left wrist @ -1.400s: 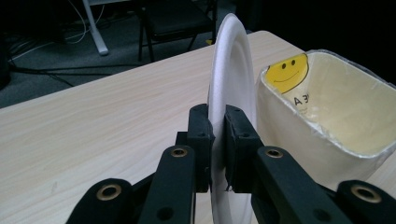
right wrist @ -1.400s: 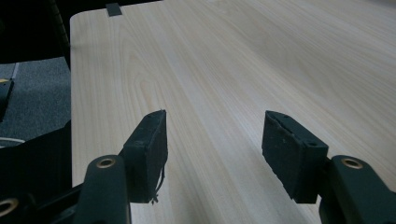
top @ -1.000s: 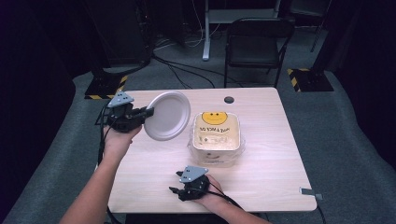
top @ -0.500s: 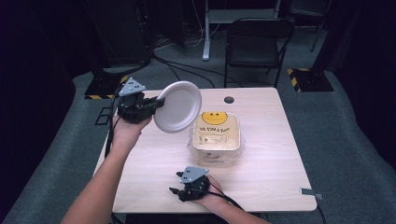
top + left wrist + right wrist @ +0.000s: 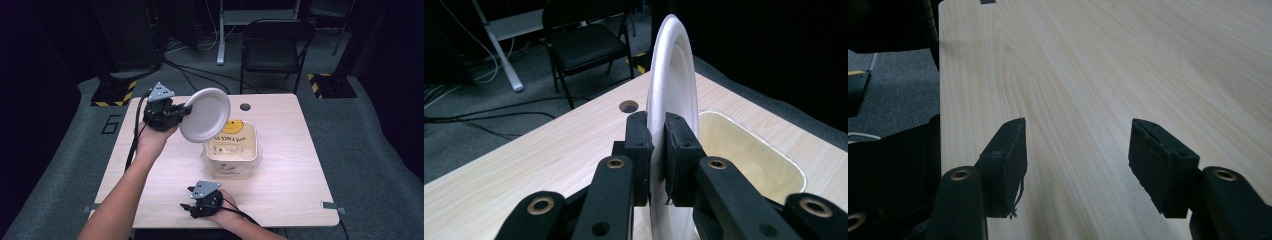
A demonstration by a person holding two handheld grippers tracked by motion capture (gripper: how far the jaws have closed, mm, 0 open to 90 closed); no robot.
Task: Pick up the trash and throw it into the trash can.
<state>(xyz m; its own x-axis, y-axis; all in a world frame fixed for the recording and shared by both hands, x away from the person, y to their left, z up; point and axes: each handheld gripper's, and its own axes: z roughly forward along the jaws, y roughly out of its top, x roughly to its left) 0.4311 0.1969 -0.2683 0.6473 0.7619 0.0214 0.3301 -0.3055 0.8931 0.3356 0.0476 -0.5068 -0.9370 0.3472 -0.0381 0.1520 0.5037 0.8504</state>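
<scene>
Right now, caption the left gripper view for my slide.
Left gripper clamps a white plate on edge beside the bin.

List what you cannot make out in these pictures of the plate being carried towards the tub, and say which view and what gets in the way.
- Small print under the smiley face on the tub: high view, too small, and the white foam plate covers its left part.
- Plate's lower rim: left gripper view, cut off by the bottom edge and hidden behind the left gripper.
- Right gripper fingers: high view, hidden under its body and the hand.
</scene>
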